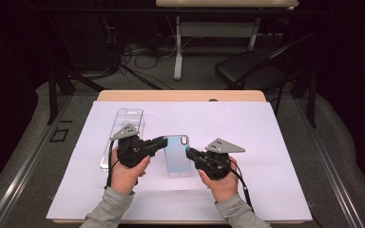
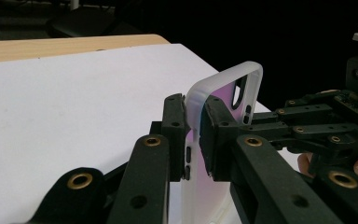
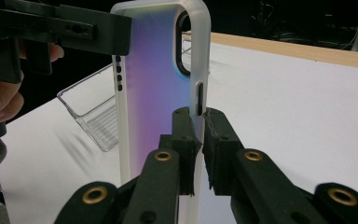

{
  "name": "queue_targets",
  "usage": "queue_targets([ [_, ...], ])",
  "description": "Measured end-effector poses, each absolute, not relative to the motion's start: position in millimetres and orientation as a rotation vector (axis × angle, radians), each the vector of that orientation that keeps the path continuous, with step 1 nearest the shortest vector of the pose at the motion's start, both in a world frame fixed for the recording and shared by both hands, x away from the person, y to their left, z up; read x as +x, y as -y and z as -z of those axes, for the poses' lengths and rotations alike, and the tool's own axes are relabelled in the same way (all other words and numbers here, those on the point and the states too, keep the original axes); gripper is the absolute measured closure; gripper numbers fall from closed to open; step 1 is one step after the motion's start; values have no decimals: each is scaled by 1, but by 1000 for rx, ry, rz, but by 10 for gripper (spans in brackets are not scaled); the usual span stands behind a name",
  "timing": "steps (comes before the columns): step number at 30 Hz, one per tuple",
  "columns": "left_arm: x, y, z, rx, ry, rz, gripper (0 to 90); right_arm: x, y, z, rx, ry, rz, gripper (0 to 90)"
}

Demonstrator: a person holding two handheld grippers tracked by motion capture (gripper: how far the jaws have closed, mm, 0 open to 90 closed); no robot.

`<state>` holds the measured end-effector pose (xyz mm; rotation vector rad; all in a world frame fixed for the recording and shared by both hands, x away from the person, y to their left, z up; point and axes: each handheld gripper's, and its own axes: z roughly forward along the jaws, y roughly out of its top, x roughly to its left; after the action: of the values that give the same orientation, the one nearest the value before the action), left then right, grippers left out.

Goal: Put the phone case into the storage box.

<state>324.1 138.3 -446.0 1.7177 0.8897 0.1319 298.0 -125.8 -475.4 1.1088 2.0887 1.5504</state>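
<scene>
a person at a table grips a translucent phone case [image 1: 177, 155] from both sides, a two-jaw gripper in each hand. in the high view the left gripper [image 1: 163, 140] pinches the case's edge at nine o'clock, and the right gripper [image 1: 188, 151] pinches the opposite edge at three o'clock. the case sits between them over the middle of the white sheet [image 1: 247, 128] that covers the wooden table [image 1: 180, 95]. in the left gripper view the jaws of the left gripper [image 2: 195, 135] are clamped narrow on the frosted side wall of the phone case [image 2: 223, 88], pads pressing from either side. in the right gripper view the right gripper [image 3: 200, 140] likewise holds the side wall of the phone case [image 3: 154, 79] tight, just below a side slot; the case's back shows a blue-to-pink sheen, with the camera cutout at twelve o'clock. a clear plastic tray [image 1: 123, 130] lies on the sheet at ten o'clock from the case, behind the left hand [image 1: 126, 173]. the right hand [image 1: 223, 183] holds its gripper near the sheet's front edge. a black chair [image 1: 252, 66] stands beyond the table at one o'clock.
</scene>
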Motion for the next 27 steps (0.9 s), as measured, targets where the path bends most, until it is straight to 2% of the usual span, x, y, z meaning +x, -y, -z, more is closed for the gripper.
queue_targets([
  [27, 330, -144, 448, 1725, -874, -80, 829, 298, 126, 476, 1106, -2094, -1568, 831],
])
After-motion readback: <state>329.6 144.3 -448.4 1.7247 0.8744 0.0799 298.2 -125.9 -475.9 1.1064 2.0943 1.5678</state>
